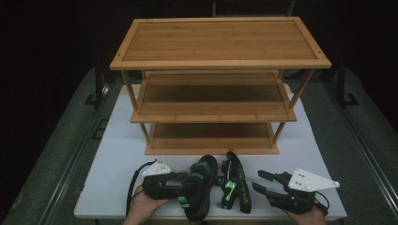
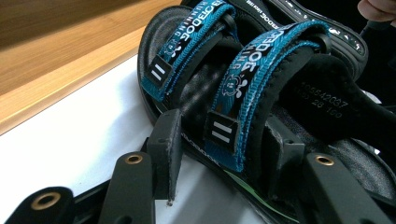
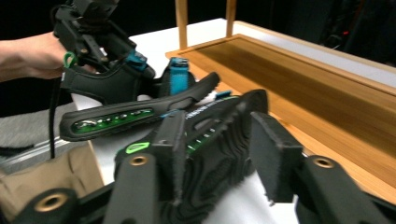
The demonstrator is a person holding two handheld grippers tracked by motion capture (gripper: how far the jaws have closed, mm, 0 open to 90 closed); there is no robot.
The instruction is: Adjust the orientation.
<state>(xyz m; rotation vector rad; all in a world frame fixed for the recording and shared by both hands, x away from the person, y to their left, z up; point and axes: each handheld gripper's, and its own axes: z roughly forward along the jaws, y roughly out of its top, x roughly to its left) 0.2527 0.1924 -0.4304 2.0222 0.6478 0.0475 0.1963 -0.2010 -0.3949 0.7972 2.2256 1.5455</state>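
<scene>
The left gripper [image 1: 184, 183] clamps the blue-strapped sandal [image 1: 202, 186] across its side; the second sandal [image 1: 233, 185] lies just left of the right gripper [image 1: 261, 183], its jaws half open, heel toward them.

Three-tier bamboo shelf [image 1: 220, 63] on white table [image 1: 117, 154], dark surroundings.
</scene>
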